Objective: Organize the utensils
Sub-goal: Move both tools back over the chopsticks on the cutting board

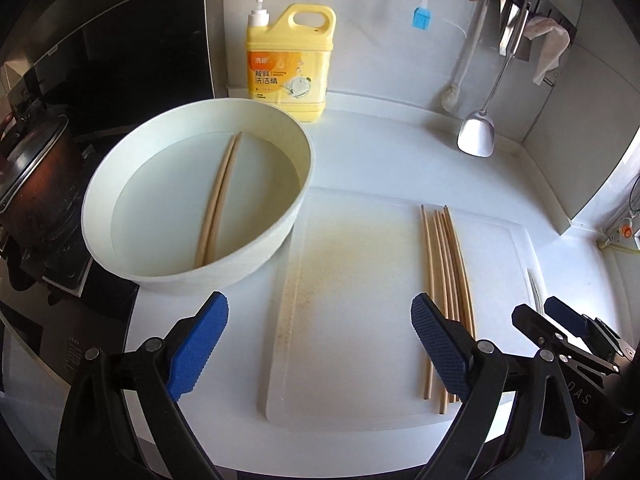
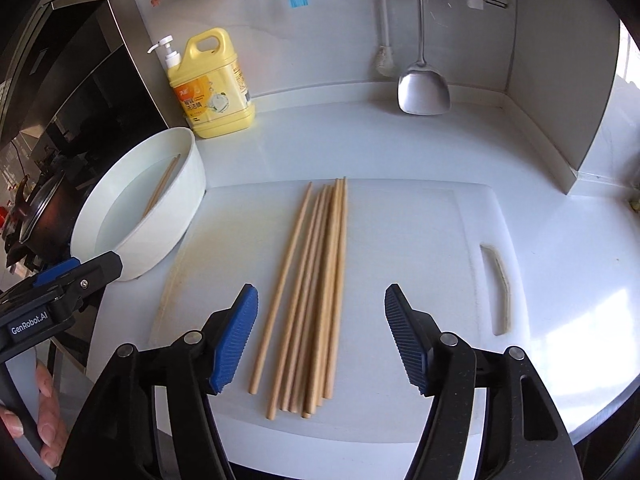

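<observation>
Several wooden chopsticks (image 2: 316,292) lie side by side on a white cutting board (image 2: 424,240), pointing away from me. My right gripper (image 2: 320,336) hovers over their near ends, open, nothing pressed between its blue pads. Two more chopsticks (image 1: 218,200) rest in water inside a white basin (image 1: 192,276) left of the board (image 1: 352,280). My left gripper (image 1: 320,344) is open wide above the board's near left part, empty; the chopstick bundle (image 1: 446,264) runs past its right finger. The right gripper (image 1: 560,320) shows at that view's right edge.
A yellow dish-soap jug (image 1: 290,64) stands behind the basin. A steel spatula (image 1: 478,132), a white brush and a blue silicone brush (image 1: 423,16) hang on the back wall. A dark pot (image 1: 36,176) sits on the stove at left. A hand (image 2: 44,408) holds the left gripper's handle.
</observation>
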The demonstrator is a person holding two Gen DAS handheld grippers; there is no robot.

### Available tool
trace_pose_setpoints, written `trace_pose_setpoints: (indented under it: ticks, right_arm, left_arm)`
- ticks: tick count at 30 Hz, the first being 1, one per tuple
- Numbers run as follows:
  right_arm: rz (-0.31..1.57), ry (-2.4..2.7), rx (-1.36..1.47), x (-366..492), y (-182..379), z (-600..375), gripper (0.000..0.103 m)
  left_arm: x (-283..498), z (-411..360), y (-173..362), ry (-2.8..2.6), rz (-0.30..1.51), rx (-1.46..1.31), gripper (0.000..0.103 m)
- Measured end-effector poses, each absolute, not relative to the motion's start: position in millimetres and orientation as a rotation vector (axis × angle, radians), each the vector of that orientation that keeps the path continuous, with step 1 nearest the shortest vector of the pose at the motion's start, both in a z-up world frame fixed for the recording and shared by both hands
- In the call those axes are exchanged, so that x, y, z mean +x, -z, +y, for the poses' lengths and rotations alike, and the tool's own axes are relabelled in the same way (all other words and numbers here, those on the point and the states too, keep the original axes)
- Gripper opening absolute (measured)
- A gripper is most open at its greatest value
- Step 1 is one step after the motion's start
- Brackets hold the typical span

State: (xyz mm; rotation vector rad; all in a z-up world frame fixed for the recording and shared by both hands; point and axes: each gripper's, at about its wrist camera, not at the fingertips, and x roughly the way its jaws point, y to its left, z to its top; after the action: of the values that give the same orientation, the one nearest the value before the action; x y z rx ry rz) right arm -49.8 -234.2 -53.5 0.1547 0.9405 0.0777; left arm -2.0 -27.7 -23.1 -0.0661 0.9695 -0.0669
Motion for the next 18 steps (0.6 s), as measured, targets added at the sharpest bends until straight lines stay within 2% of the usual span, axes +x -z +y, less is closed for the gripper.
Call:
trace_pose_setpoints:
  ticks: [8,18]
  right_arm:
    - [0.943,0.010,0.157,-55.5,67.9,-263.0,0.065]
    - [0.908,0.130,0.257,-57.8,100.3,-273.2,0.065]
  left_arm:
    - [-2.6,-57.8,28.2,0.123,0.935,-0.011,0.095]
    - [9.3,-75.2,62.3,0.238,0.924,0.027,0.095]
